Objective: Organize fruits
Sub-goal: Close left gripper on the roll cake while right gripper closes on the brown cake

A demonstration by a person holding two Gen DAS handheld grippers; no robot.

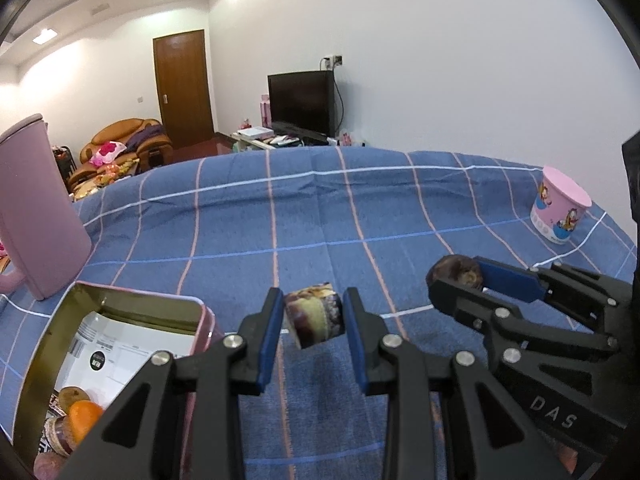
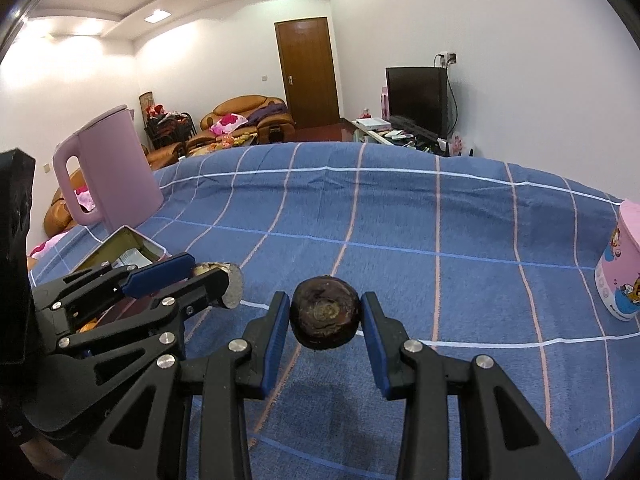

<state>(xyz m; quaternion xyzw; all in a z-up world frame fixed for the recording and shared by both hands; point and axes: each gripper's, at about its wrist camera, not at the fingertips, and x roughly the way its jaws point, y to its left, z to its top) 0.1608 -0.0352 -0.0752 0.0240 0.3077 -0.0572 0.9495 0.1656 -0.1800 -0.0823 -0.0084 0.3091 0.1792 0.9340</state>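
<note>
My left gripper is shut on a cut purple-and-yellow piece of fruit and holds it above the blue checked cloth. My right gripper is shut on a dark brown round fruit, also lifted. In the left wrist view the right gripper comes in from the right with the brown fruit. In the right wrist view the left gripper is at the left with its piece. An open pink tin at the lower left holds an orange and other fruits.
A pink kettle stands behind the tin at the left; it also shows in the right wrist view. A pink cartoon cup stands at the far right of the cloth. A TV and sofas are beyond the table.
</note>
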